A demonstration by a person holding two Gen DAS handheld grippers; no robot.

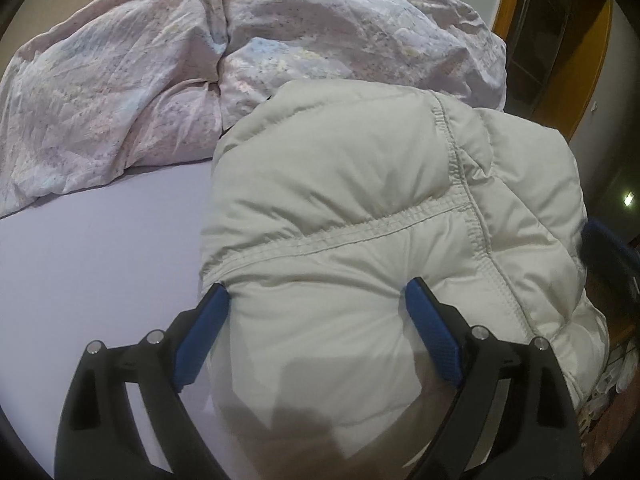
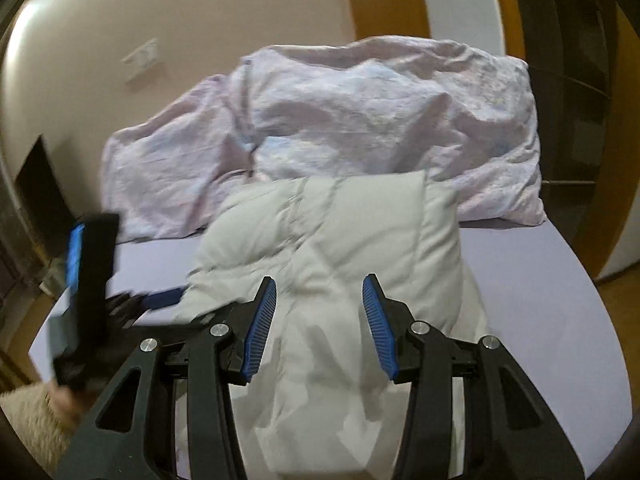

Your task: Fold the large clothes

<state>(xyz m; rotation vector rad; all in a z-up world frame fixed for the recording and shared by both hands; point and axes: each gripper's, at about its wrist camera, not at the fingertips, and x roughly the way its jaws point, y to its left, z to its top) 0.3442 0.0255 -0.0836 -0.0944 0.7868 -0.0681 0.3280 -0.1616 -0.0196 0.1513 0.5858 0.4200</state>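
A pale grey puffy jacket (image 1: 360, 184) lies bunched on the lilac bed sheet (image 1: 100, 260). My left gripper (image 1: 318, 296) is open, its blue pads set on either side of a bulge of the jacket's near edge. The jacket also shows in the right wrist view (image 2: 360, 240), folded in a thick bundle. My right gripper (image 2: 320, 292) is open above the jacket's near part, holding nothing. The left gripper (image 2: 160, 300) shows at the left of the right wrist view, blurred, at the jacket's left edge.
A crumpled pink patterned duvet (image 1: 200, 60) is heaped at the far side of the bed, also in the right wrist view (image 2: 340, 120). A wall (image 2: 200, 20) lies behind it and wooden furniture (image 2: 560, 80) stands at the right. The bed edge (image 2: 592, 300) runs right.
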